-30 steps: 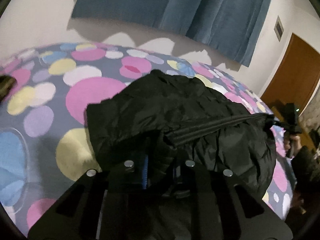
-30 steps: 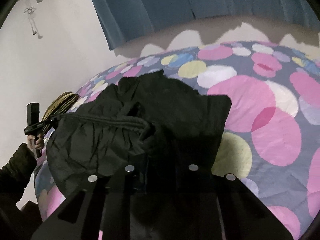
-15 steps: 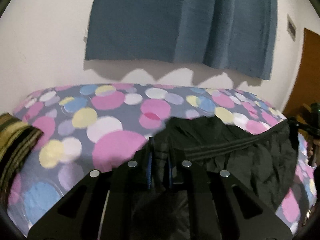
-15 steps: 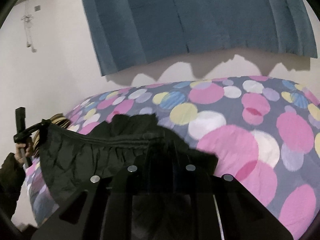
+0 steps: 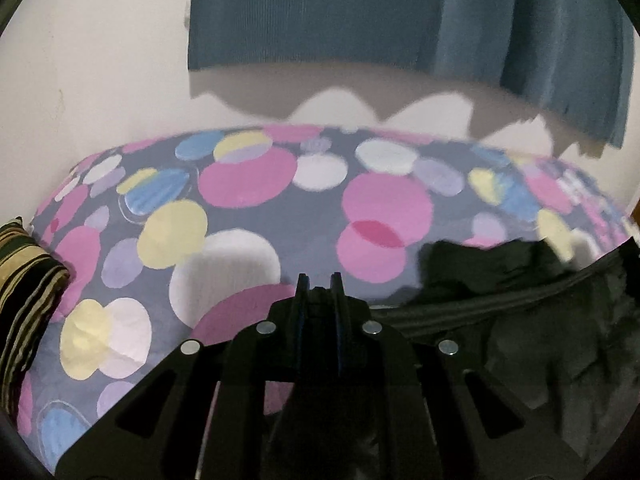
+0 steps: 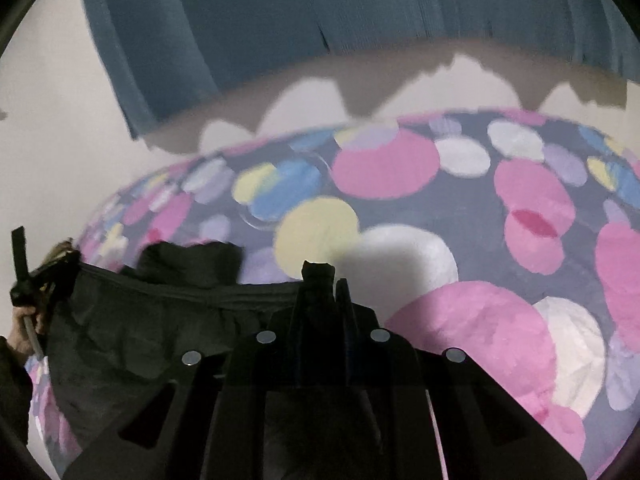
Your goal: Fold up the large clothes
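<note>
A large black padded jacket (image 5: 560,332) hangs stretched between my two grippers above the bed. My left gripper (image 5: 319,284) is shut on one corner of the jacket's edge; the cloth runs off to the right. My right gripper (image 6: 322,280) is shut on the other corner, and the jacket (image 6: 152,332) runs off to the left. A taut hem band (image 6: 208,294) spans between the grips. The jacket's lower part hangs below and out of sight.
The bed has a spotted cover (image 5: 256,216) with pink, yellow, blue and white circles. A striped pillow (image 5: 24,292) lies at its left end. A blue curtain (image 5: 400,12) hangs on the wall behind. My other hand's gripper (image 6: 24,276) shows at the left edge.
Both grippers have lifted the jacket off the bed and pulled apart, so the hem is taut and more of the bed cover shows.
</note>
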`<state>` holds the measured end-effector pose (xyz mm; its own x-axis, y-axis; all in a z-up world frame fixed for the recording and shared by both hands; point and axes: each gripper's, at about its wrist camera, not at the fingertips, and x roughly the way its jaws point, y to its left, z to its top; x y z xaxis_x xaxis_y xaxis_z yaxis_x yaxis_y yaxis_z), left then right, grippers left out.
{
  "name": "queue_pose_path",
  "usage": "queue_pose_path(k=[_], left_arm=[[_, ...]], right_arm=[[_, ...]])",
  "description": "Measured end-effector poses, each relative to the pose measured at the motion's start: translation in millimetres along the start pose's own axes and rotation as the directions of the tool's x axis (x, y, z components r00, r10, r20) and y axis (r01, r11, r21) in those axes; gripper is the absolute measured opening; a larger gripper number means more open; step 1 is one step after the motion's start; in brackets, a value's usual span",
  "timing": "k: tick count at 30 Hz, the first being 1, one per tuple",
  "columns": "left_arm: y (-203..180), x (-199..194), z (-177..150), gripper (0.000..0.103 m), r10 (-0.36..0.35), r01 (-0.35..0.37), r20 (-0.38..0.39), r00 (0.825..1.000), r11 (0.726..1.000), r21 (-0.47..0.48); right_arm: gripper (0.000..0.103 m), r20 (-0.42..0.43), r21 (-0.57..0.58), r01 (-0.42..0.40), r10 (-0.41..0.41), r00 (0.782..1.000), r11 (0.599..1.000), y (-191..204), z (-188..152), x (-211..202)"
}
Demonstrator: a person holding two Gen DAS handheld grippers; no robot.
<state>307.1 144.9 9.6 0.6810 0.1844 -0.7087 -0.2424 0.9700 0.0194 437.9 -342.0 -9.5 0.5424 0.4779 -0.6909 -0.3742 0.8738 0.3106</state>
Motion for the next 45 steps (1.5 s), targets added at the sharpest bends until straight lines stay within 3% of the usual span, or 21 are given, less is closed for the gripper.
queue_pose_path(k=[9,17,19,20,21,23,25,28,30,35,38,40,43,45], left_arm=[[13.9,70.1,-22.9,0.010,0.002,-0.010,-0.196,0.981,0.999,-0.040],[15.8,92.3,-32.4,0.011,-0.007,-0.005,-0.269,0.963,0.999,-0.042],[20.0,83.4,-29.8,0.012,-0.028,0.012,-0.244,0.969,0.998,-0.068],[22.8,75.6,-29.0,0.016,-0.035,0.017,-0.222,0.974,0.996,-0.085],[28.3,62.1,-29.1,0.019,-0.035,0.014,-0.182,0.983,0.994,-0.111],[40.5,39.9,-31.6,0.048,-0.044,0.021,-0.136,0.990,0.987,-0.162],[58.7,8.7,-42.5,0.064,-0.078,0.056,-0.072,0.994,0.962,-0.268],[82.3,-34.8,-73.1,0.069,-0.166,0.149,-0.002,0.986,0.885,-0.440],[93.3,-65.5,-107.3,0.071,-0.206,0.195,0.042,0.978,0.817,-0.543],[92.9,-132.7,-194.9,0.076,-0.234,0.250,0.116,0.965,0.695,-0.674],[81.2,-151.8,-231.9,0.078,-0.284,0.299,0.141,0.948,0.655,-0.694],[70.2,-155.4,-249.6,0.080,-0.335,0.351,0.166,0.928,0.627,-0.695],[58.6,-145.0,-257.6,0.082,-0.405,0.398,0.167,0.899,0.599,-0.695],[54.1,-131.9,-257.0,0.082,-0.413,0.383,0.143,0.899,0.587,-0.713]], right_arm=[[0.014,-0.204,0.092,0.019,0.001,0.979,0.996,-31.7,-21.9,69.4],[0.016,-0.215,0.113,0.011,0.013,0.977,0.994,-33.8,-25.5,73.6],[0.021,-0.193,0.124,0.006,0.018,0.981,0.992,-34.8,-24.5,67.6],[0.030,-0.174,0.142,0.016,0.009,0.985,0.990,-36.2,-25.1,57.9],[0.045,-0.155,0.159,0.021,0.004,0.988,0.987,-37.7,-25.0,49.8],[0.061,-0.096,0.203,0.023,-0.004,0.995,0.979,-41.2,-29.3,22.2],[0.066,-0.046,0.237,-0.017,0.028,0.999,0.971,-43.1,-36.8,-4.0],[0.069,0.004,0.302,-0.093,0.097,0.995,0.949,-44.2,-64.3,-46.9],[0.070,0.018,0.335,-0.137,0.139,0.990,0.932,-41.0,-90.1,-70.0],[0.071,0.043,0.426,-0.184,0.183,0.982,0.886,-29.5,-165.3,-112.8],[0.071,0.061,0.512,-0.221,0.221,0.973,0.830,-24.1,-204.4,-121.3],[0.071,0.068,0.548,-0.249,0.254,0.965,0.799,-18.4,-221.5,-118.4],[0.072,0.074,0.589,-0.263,0.273,0.959,0.764,-18.6,-227.4,-107.4],[0.074,0.097,0.616,-0.269,0.267,0.959,0.741,-18.8,-225.9,-101.0]])
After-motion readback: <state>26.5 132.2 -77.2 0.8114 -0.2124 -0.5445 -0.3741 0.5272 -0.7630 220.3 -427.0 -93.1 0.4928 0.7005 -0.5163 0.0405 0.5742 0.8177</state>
